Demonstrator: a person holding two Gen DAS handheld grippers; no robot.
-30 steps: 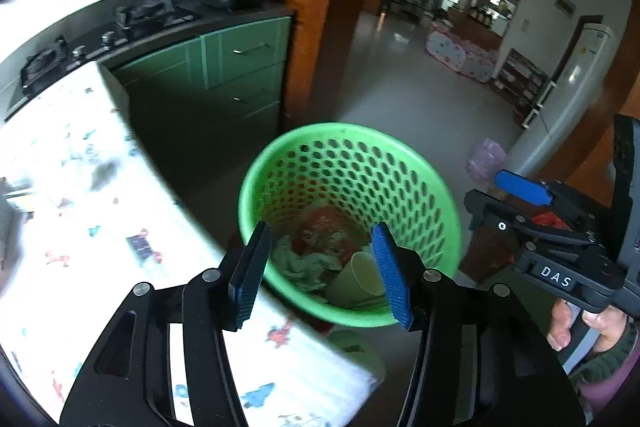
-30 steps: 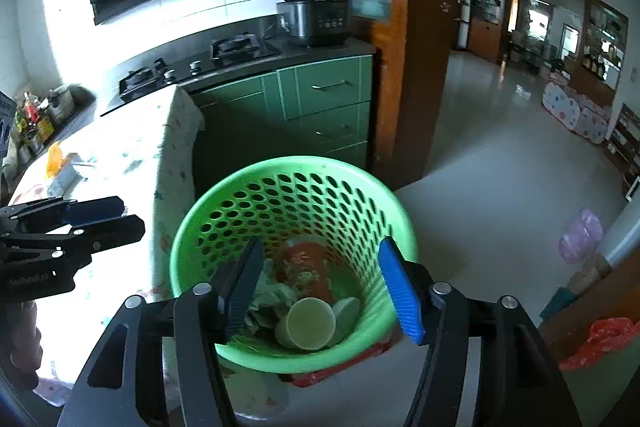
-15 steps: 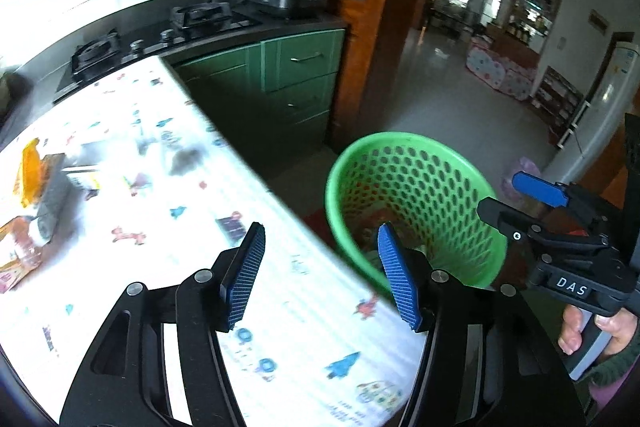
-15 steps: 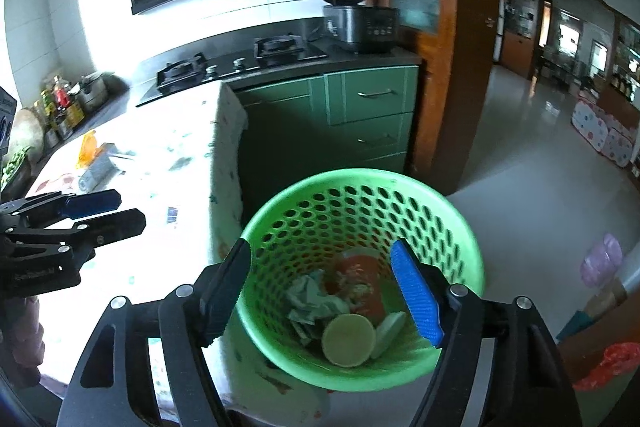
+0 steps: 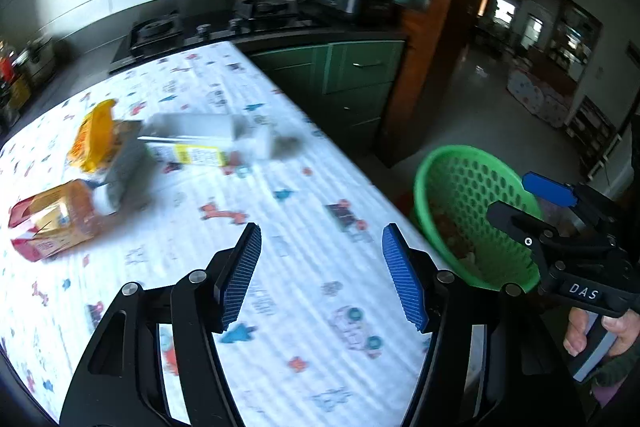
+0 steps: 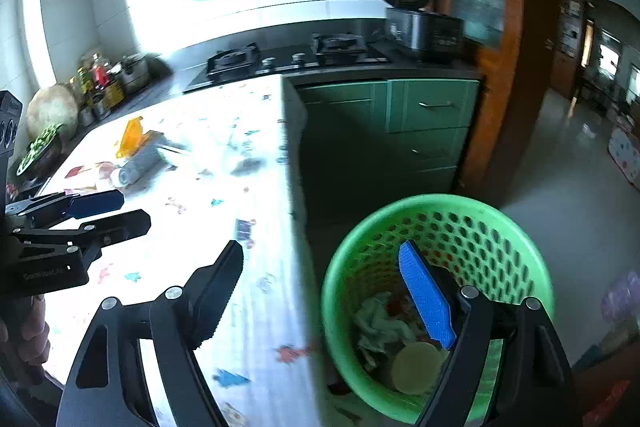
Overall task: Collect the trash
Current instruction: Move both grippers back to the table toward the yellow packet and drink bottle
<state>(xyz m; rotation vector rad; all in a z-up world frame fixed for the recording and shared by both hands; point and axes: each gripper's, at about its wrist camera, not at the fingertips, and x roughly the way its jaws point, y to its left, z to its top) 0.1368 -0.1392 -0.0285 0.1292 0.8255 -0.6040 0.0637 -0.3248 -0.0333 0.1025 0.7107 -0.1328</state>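
Observation:
A green perforated basket (image 5: 460,179) (image 6: 440,205) stands on the floor beside the table and holds crumpled paper (image 6: 376,327) and a pale cup (image 6: 416,367). On the patterned tablecloth (image 5: 304,267) lie a yellow wrapper (image 5: 94,135), a grey-white carton (image 5: 204,133), a grey tube (image 5: 120,171) and an orange-red carton (image 5: 48,223). My left gripper (image 5: 322,229) (image 6: 134,209) hangs over the cloth, its jaws opening with nothing between them. My right gripper (image 6: 320,247) (image 5: 510,195) straddles the table edge and the basket rim, its jaws also opening and empty.
Behind the table run a black gas hob (image 6: 288,57), a rice cooker (image 6: 416,23) and green cabinets (image 6: 428,115). A wooden door frame (image 6: 516,67) leads to a tiled floor (image 6: 568,179). Jars (image 6: 96,83) crowd the far left counter. A hand (image 5: 592,335) grips the right tool.
Both grippers have swung left, from over the basket towards the table. The basket now sits at the right and the trash on the cloth has come into view. Both sets of jaws stand wider.

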